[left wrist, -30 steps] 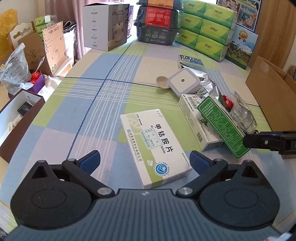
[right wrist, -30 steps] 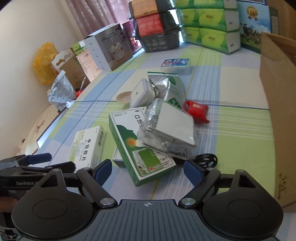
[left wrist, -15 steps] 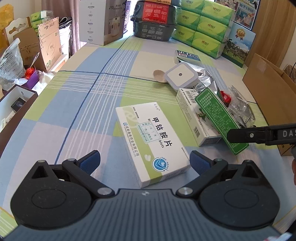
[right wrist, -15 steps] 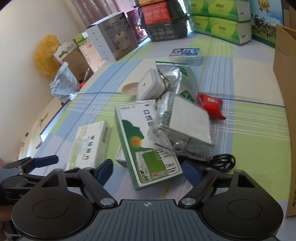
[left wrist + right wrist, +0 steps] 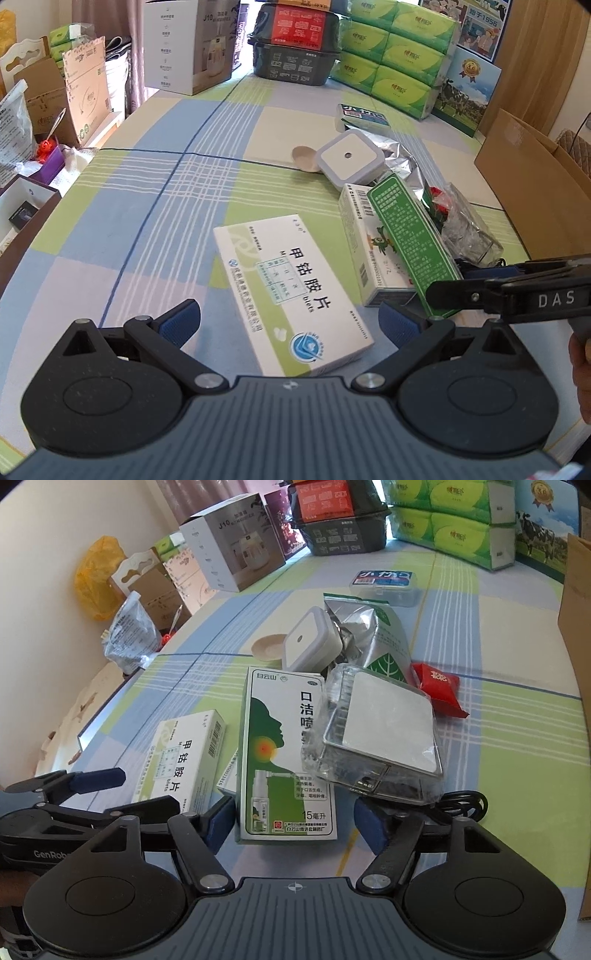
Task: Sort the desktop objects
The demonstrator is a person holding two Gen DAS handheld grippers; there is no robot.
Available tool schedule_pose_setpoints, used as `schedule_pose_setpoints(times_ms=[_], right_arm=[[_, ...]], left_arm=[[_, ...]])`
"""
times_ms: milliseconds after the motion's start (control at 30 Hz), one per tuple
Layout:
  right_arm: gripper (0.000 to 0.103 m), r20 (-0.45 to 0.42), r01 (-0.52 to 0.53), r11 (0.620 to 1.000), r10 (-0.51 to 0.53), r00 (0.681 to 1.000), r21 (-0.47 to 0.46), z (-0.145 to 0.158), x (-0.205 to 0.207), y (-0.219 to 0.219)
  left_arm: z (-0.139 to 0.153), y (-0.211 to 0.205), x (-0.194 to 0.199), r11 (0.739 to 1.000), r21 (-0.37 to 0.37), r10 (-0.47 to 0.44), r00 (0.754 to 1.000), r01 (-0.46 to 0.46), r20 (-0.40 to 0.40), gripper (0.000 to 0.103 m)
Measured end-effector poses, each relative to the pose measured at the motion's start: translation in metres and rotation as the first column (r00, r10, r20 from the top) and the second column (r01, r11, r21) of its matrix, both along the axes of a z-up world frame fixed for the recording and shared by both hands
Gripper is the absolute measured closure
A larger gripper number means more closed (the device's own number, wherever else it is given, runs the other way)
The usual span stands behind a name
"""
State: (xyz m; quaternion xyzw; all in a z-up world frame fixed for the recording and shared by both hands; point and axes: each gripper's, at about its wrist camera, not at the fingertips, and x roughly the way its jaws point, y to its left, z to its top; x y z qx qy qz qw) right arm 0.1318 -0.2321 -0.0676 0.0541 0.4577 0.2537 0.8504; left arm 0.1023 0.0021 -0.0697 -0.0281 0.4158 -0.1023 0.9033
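The left gripper [image 5: 290, 325] is spread wide, the near end of the white tablet box [image 5: 291, 295] lying between its blue pads. The right gripper [image 5: 293, 821] is also wide, straddling the near end of the green spray box [image 5: 286, 753], which lies just right of the tablet box. Both have closed in on their boxes since a second ago. A clear plastic packet [image 5: 380, 734] overlaps the spray box's right edge; beyond it are a white square device [image 5: 310, 640], a foil pouch [image 5: 373, 635] and a red sachet [image 5: 439, 688].
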Motion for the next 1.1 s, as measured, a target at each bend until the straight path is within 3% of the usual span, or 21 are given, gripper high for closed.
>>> schedule_pose_setpoints(times_ms=[67, 233, 367, 567, 700, 800, 933, 1000, 1067, 1100], right_arm=[[0.048, -0.003, 0.003, 1.000, -0.003, 1.000, 0.013, 0.002, 0.000, -0.003], [0.048, 0.029, -0.011, 0.998, 0.012, 0.999, -0.060, 0.005, -0.006, 0.001], [0.048, 0.029, -0.024, 0.996, 0.026, 0.999, -0.085, 0.006, -0.009, 0.003], [0.048, 0.010, -0.079, 0.992, 0.080, 0.997, -0.094, 0.008, -0.033, 0.006], [0.047, 0.039, -0.123, 0.988, 0.127, 0.991, -0.089, 0.006, -0.039, 0.014], [0.036, 0.069, -0.117, 0.990, 0.123, 0.990, -0.076, 0.007, -0.032, 0.020], [0.035, 0.074, -0.110, 0.988, 0.118, 0.990, -0.104, 0.003, -0.020, 0.028], [0.036, 0.064, -0.101, 0.989, 0.108, 0.992, -0.105, 0.001, -0.017, 0.027], [0.049, 0.041, -0.105, 0.992, 0.108, 0.993, -0.077, 0.000, -0.016, 0.026], [0.049, 0.041, -0.101, 0.992, 0.104, 0.994, -0.077, 0.001, -0.017, 0.025]], left_arm=[[-0.001, -0.004, 0.003, 1.000, 0.005, -0.008, 1.000, 0.008, -0.003, 0.002], [-0.006, -0.011, 0.009, 0.999, 0.036, -0.026, 1.000, 0.026, -0.002, 0.004], [-0.013, -0.013, 0.010, 0.997, 0.067, -0.046, 0.999, 0.048, -0.027, 0.023], [-0.009, -0.002, -0.006, 0.993, 0.079, -0.088, 0.995, 0.090, -0.037, 0.034], [-0.006, 0.006, -0.024, 0.988, 0.097, -0.119, 0.992, 0.123, -0.041, 0.034], [-0.005, 0.009, -0.031, 0.984, 0.114, -0.131, 0.991, 0.134, -0.032, 0.033], [-0.003, 0.010, -0.027, 0.984, 0.121, -0.128, 0.992, 0.128, -0.006, 0.028], [-0.002, 0.008, -0.020, 0.985, 0.116, -0.126, 0.992, 0.126, -0.005, 0.028], [-0.001, 0.004, -0.014, 0.984, 0.122, -0.131, 0.991, 0.130, -0.001, 0.028], [-0.001, 0.001, -0.011, 0.983, 0.126, -0.134, 0.991, 0.133, -0.002, 0.028]])
